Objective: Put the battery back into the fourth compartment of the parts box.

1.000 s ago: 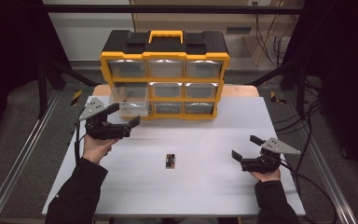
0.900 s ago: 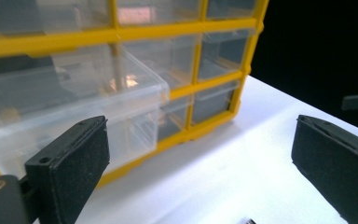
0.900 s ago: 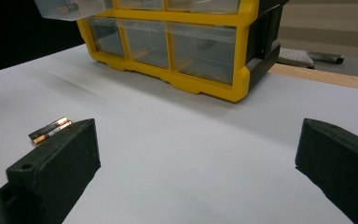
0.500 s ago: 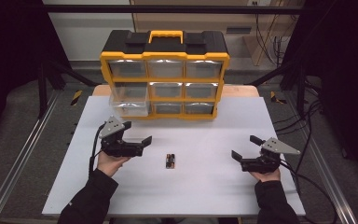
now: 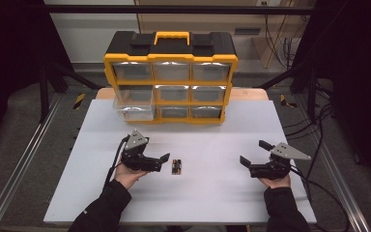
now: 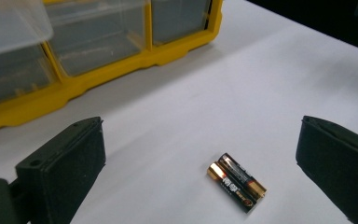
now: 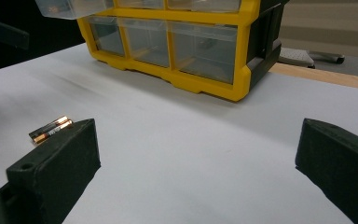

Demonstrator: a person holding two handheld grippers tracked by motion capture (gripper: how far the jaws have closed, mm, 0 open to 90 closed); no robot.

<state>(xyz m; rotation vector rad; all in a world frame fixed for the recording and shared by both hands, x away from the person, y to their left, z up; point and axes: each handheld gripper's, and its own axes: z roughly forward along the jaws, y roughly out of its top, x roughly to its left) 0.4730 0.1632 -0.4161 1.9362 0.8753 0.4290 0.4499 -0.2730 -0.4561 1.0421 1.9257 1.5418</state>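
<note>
**Left gripper beside a pair of batteries, drawer cabinet at the back**

Nearest the person, two dark sleeves come in from the bottom edge of the high view, each hand holding a gripper above the white worktop (image 5: 207,203). The left gripper (image 5: 160,163) sits low over the sheet with its fingers (image 6: 63,168) spread wide and nothing between them; it points toward the batteries (image 5: 176,166), which lie just beside its tips. In the left gripper view the two batteries (image 6: 237,182) rest side by side, touching each other, flat on the worktop in the space between the fingers, closer to the right-hand one. They are black with gold ends.

The right gripper (image 5: 254,153) is well apart from them, over on the right side of the worktop, with its fingers (image 7: 56,170) also spread wide and holding nothing. In its own view the batteries (image 7: 51,129) show just past the left-hand finger.

Farther back stands a yellow and black drawer cabinet (image 5: 170,77) with clear drawers in three rows and a yellow handle on top. One clear drawer (image 5: 134,102) at the left of the middle row is pulled out toward the person.
</note>
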